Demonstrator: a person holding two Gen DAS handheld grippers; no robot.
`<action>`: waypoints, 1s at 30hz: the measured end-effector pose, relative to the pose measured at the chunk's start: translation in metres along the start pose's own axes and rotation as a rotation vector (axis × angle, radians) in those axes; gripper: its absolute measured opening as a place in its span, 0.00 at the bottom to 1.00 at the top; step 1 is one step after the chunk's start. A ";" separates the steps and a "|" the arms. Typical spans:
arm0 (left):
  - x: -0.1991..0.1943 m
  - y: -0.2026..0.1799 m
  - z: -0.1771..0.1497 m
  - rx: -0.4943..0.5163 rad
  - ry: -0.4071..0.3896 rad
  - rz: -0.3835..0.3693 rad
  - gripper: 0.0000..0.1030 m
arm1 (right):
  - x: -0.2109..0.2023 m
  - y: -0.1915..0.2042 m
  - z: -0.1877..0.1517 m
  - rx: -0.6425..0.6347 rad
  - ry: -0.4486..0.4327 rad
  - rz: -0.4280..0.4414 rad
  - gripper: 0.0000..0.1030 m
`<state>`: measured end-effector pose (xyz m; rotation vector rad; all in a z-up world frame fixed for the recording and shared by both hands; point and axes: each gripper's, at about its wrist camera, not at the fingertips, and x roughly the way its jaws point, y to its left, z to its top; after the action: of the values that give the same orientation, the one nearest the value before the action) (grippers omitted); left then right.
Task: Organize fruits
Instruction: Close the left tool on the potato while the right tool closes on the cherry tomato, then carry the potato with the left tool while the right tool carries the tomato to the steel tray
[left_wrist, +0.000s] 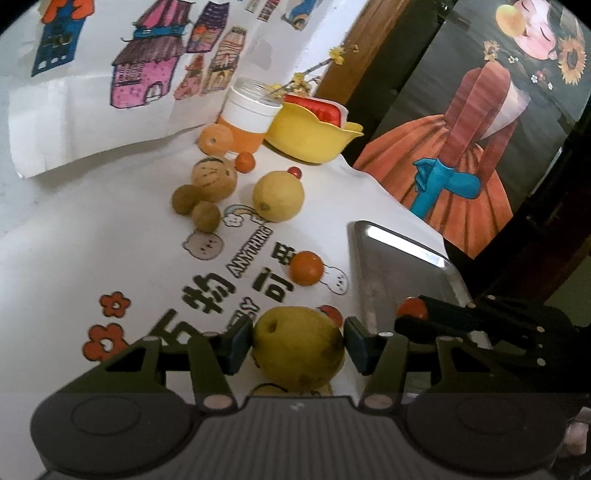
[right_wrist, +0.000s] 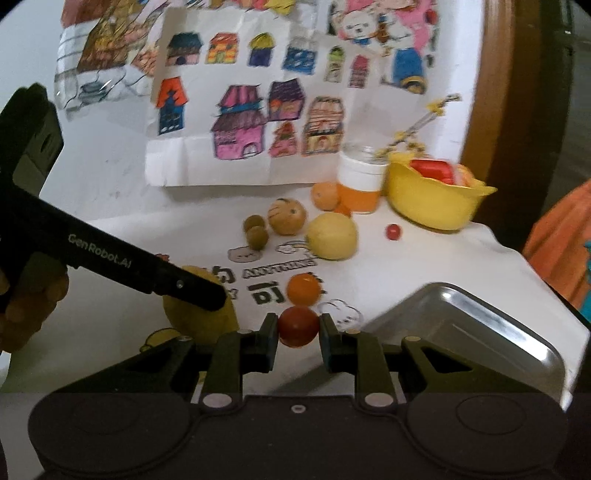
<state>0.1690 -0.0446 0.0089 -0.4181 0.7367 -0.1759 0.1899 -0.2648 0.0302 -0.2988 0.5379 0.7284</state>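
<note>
Left wrist view: left tool grips a yellow-green pear; right tool pinches a red cherry tomato; the steel tray looks empty, most fruit unsorted.

Tabletop under white printed cloth. On it: steel tray at right edge, yellow bowl and jar at back, scattered fruit between, lemon among them.
</note>
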 end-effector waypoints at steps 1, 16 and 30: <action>0.000 -0.002 -0.001 0.000 0.003 -0.002 0.56 | -0.005 -0.002 -0.003 0.010 -0.002 -0.011 0.24; 0.017 -0.047 0.022 0.013 -0.083 -0.095 0.32 | -0.028 -0.047 -0.035 0.150 -0.018 -0.199 0.24; 0.069 -0.060 0.027 0.022 -0.052 -0.061 0.32 | -0.009 -0.065 -0.050 0.236 0.012 -0.204 0.25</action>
<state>0.2370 -0.1106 0.0103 -0.4229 0.6705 -0.2292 0.2117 -0.3381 -0.0016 -0.1350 0.5897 0.4605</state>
